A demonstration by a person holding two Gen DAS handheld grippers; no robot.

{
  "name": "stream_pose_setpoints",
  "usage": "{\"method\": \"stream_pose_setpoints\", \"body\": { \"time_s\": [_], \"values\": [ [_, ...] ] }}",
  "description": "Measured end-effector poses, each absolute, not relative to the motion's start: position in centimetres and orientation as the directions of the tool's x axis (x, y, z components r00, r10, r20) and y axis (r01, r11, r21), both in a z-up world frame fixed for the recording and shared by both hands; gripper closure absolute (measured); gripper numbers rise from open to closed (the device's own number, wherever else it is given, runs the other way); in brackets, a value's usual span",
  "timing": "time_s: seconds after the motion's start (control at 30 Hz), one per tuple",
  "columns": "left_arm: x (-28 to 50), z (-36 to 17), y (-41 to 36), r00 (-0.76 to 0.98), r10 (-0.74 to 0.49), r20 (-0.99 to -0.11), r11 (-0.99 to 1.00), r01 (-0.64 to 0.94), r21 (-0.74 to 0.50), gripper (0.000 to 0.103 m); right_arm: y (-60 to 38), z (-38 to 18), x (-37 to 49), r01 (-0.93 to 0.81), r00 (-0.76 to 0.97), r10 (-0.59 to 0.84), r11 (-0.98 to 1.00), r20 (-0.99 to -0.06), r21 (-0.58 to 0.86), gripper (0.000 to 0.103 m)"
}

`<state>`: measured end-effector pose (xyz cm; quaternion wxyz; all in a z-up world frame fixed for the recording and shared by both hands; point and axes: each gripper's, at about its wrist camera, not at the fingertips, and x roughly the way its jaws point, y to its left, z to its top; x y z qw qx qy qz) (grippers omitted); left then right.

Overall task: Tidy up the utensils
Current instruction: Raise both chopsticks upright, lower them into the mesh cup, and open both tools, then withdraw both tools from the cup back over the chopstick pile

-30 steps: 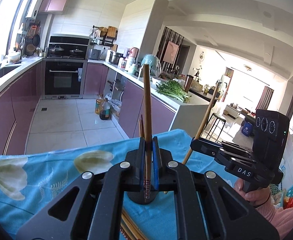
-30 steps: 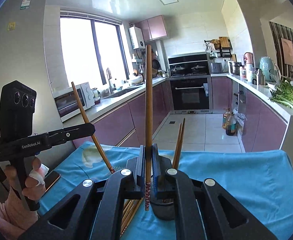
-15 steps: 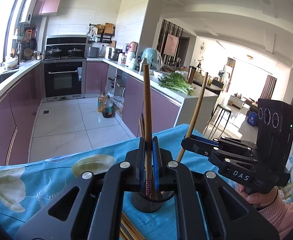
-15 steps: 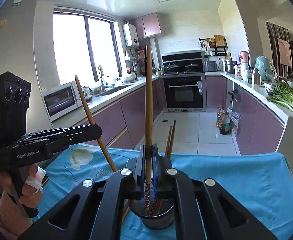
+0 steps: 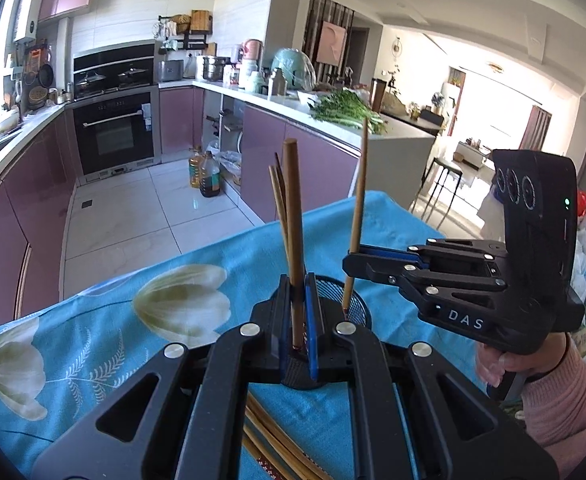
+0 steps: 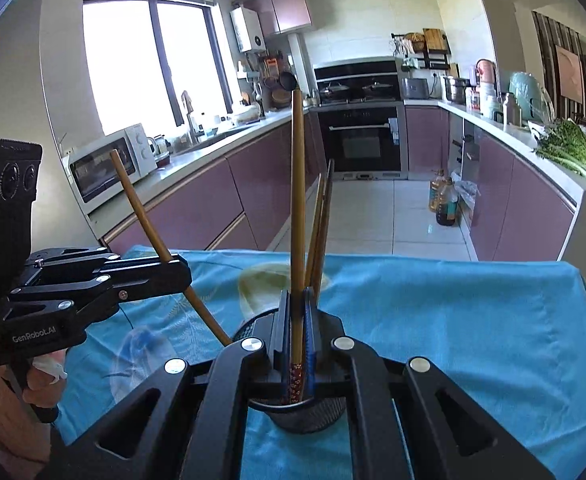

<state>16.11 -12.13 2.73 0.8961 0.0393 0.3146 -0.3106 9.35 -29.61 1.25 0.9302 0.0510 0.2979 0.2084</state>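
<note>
My left gripper (image 5: 297,284) is shut on an upright brown chopstick (image 5: 293,220). Its lower end reaches into the black mesh holder (image 5: 359,308). In the left wrist view my right gripper (image 5: 353,258) comes in from the right, shut on a thinner-looking chopstick (image 5: 359,200) whose tip sits at the holder's mouth. In the right wrist view the right gripper (image 6: 296,300) pinches its chopstick (image 6: 297,200), patterned end down inside the holder (image 6: 313,416). The left gripper (image 6: 181,272) holds its chopstick (image 6: 141,208) slanted towards the rim. Two more chopsticks (image 6: 321,232) lean in the holder.
A blue flowered cloth (image 5: 93,344) covers the table, whose far edge drops to the tiled kitchen floor. Several loose chopsticks (image 5: 277,448) lie on the cloth under the left gripper. A hand in a pink sleeve (image 5: 553,400) holds the right gripper's handle.
Both grippers have sunk towards the holder with their chopsticks. The chopsticks' lower ends, above the cloth before, now reach the holder's mouth. The right chopstick stands more upright.
</note>
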Motion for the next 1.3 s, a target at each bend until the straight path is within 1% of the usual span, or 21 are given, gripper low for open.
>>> {"method": "stream_pose_setpoints", "body": {
  "time_s": [0.17,0.37,0.4,0.43,0.53,0.57,0.6,0.83,0.9,1.0,1.1,1.3],
  "values": [
    [17.1,1.5,-12.9,0.565,-0.526,-0.635,0.797,0.589,-0.136,0.095,-29.5,0.5,10.2,-0.345,0.71,0.412,0.911,-0.572,0.228,0.097],
    [18.7,1.0,-13.3,0.556,-0.52,-0.649,0.805,0.574,-0.153,0.095,-29.4,-0.3,11.1,-0.322,0.698,0.401,0.916,-0.594,0.24,0.097],
    [18.9,1.0,-13.4,0.563,-0.51,-0.65,0.811,0.566,-0.147,0.093,-29.5,-0.4,11.2,-0.317,0.699,0.399,0.917,-0.594,0.243,0.096],
    [19.0,1.0,-13.3,0.57,-0.504,-0.648,0.817,0.558,-0.145,0.088,-29.6,-0.4,11.2,-0.313,0.7,0.398,0.917,-0.593,0.246,0.095],
    [18.8,0.9,-13.4,0.591,-0.495,-0.636,0.825,0.549,-0.133,0.082,-29.9,-0.4,11.4,-0.3,0.708,0.393,0.919,-0.586,0.255,0.094],
    [18.5,1.0,-13.3,0.599,-0.492,-0.632,0.829,0.544,-0.13,0.077,-30.0,-0.3,11.3,-0.295,0.713,0.39,0.921,-0.582,0.255,0.092],
    [18.4,0.9,-13.1,0.602,-0.493,-0.628,0.831,0.54,-0.134,0.075,-30.0,-0.3,11.2,-0.293,0.716,0.388,0.922,-0.58,0.255,0.092],
    [16.3,1.6,-10.4,0.671,-0.471,-0.573,0.865,0.479,-0.15,0.074,-29.9,0.8,9.2,-0.312,0.745,0.393,0.919,-0.539,0.24,0.085],
    [15.1,1.7,-9.2,0.695,-0.463,-0.55,0.873,0.465,-0.148,0.07,-29.7,1.4,8.1,-0.342,0.749,0.415,0.91,-0.516,0.235,0.082],
    [13.3,1.4,-7.3,0.714,-0.45,-0.537,0.884,0.442,-0.152,0.067,-28.7,1.8,6.1,-0.401,0.736,0.458,0.888,-0.498,0.225,0.078],
    [11.8,0.4,-6.1,0.723,-0.417,-0.551,0.899,0.416,-0.133,0.065,-27.5,1.5,4.5,-0.459,0.705,0.501,0.862,-0.502,0.215,0.076],
    [10.0,-3.9,-4.5,0.677,-0.367,-0.638,0.915,0.386,-0.117,0.065,-23.8,-2.6,3.5,-0.52,0.589,0.541,0.822,-0.601,0.231,0.075]
  ]
}}
